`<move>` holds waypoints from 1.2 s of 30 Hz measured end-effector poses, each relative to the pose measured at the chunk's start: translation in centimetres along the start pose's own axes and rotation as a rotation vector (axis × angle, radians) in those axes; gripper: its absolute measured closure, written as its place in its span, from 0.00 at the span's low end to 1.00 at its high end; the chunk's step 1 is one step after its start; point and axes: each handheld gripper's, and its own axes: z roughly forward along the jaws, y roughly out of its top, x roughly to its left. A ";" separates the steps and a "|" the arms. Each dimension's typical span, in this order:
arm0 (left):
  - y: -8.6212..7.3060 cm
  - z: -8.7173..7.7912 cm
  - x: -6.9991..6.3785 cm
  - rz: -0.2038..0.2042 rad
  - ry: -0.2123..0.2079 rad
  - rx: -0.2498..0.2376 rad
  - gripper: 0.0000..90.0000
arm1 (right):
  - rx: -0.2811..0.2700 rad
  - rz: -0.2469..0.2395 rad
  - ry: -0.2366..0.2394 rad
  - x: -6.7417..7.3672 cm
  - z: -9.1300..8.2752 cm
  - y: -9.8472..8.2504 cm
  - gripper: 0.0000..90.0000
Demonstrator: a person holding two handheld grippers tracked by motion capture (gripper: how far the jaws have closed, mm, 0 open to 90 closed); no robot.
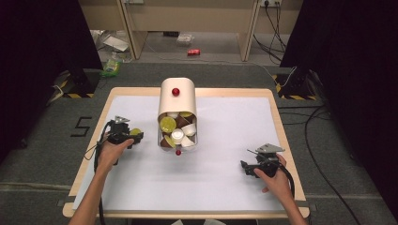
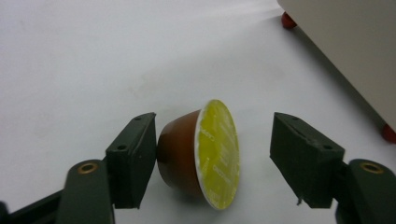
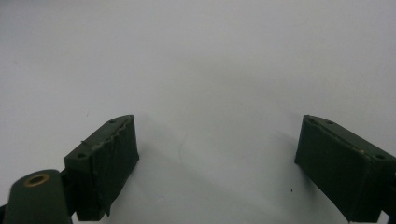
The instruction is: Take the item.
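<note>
left tool (image 2: 212, 154) open around a capsule (image 2: 201, 154) lying on the tabletop (image 1: 225, 178); centre it, then close gently. right tool (image 3: 217, 163) open, empty

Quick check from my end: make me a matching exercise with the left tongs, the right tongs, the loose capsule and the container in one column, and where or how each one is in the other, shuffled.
Things:
1. left tongs
2. right tongs
3. loose capsule
4. container

States:
A. lying on its side at the table's middle, full of capsules
B. open over bare white surface, nothing between the jaws
C. open around a capsule, one jaw against its brown base
D. on its side, yellow-green lid facing one jaw

Pairs: 1-C, 2-B, 3-D, 4-A
</note>
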 end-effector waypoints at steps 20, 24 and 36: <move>-0.3 -2.1 -0.6 -0.021 0.012 -0.050 0.17 | -0.001 0.000 0.000 0.0 0.0 0.0 0.15; -0.3 -2.7 -0.8 -0.020 0.020 -0.059 0.17 | -0.002 0.000 0.000 0.0 0.0 0.0 0.15; -1.0 -4.9 -2.3 0.000 -0.009 -0.070 0.17 | -0.001 0.001 0.000 0.0 0.0 0.0 0.15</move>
